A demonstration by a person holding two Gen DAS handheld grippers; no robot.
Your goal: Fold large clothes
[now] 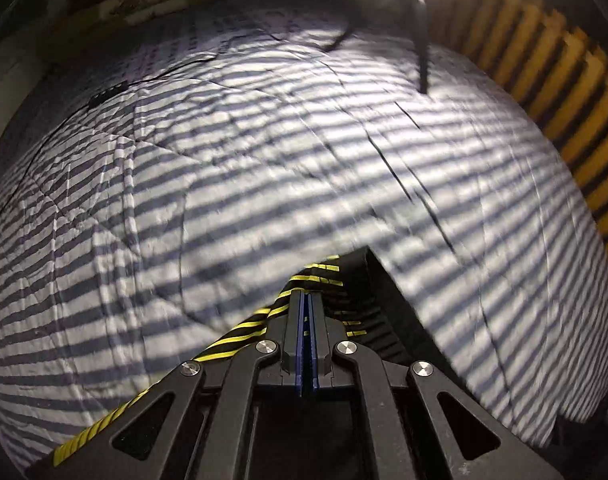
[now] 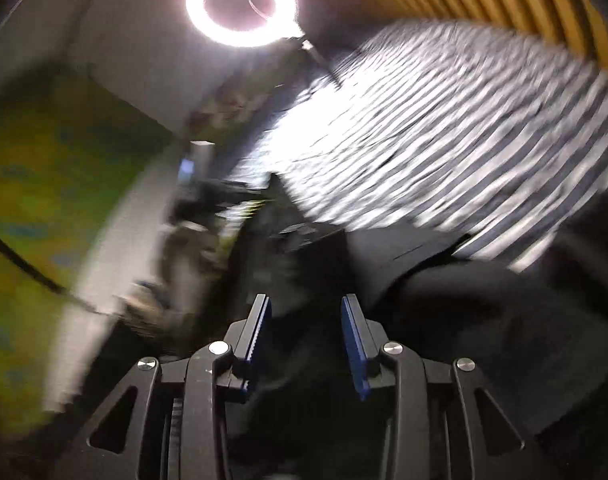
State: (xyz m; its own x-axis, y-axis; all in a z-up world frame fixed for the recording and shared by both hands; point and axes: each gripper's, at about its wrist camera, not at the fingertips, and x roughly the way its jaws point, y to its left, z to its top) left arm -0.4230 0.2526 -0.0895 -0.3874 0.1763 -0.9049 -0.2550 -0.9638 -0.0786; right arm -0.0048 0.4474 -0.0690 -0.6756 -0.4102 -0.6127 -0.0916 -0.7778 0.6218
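now the left gripper (image 1: 307,300) sits fully closed above the striped garment (image 1: 264,168) with nothing visibly pinched, while the right gripper (image 2: 305,320) stands apart, empty.

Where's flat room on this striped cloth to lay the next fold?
The wide middle of the grey-and-white striped cloth is flat and bare. The black cable borders it at far left, the dark stand legs at top, and black-and-yellow striped fabric by the left gripper.

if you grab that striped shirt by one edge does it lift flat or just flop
Probably flops: the striped shirt is thin cloth, already creased and draping over the table edge. It likely feels light for its size, so one grip would lift only a corner while the rest drags. It may slip little, given the woven surface.
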